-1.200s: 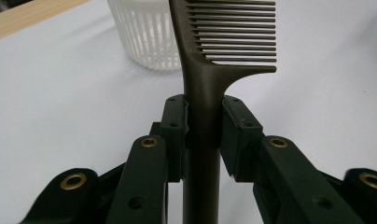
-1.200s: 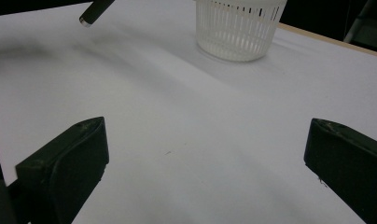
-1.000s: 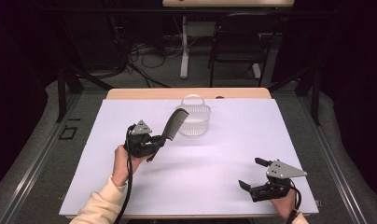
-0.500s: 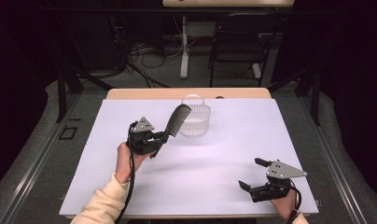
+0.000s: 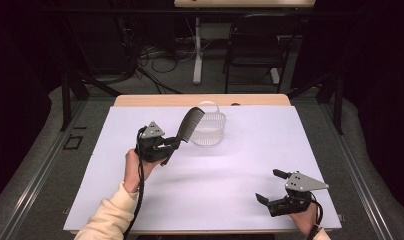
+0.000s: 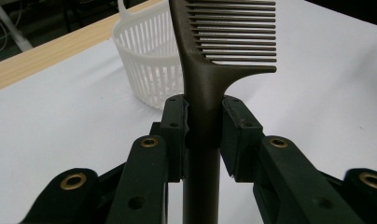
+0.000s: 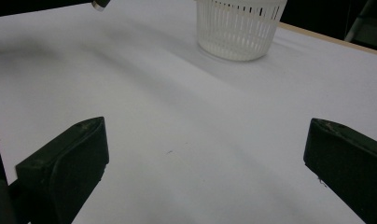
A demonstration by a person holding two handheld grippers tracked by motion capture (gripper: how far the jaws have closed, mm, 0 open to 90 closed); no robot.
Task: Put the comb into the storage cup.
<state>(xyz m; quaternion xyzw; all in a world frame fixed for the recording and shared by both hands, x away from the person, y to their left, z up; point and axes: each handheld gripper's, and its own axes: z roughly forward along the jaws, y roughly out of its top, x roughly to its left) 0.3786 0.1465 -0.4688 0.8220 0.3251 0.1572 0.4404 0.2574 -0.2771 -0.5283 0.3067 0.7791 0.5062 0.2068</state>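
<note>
L tool (image 5: 171, 145) clamped on comb (image 5: 190, 125) handle | R tool (image 5: 271, 189) wide open, nothing held | basket (image 5: 208, 131): no readable writing

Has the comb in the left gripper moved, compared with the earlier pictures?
Yes. In the high view the comb has shifted slightly toward the white basket; its head now overlaps the basket's left rim. The left gripper holds its handle.
</note>
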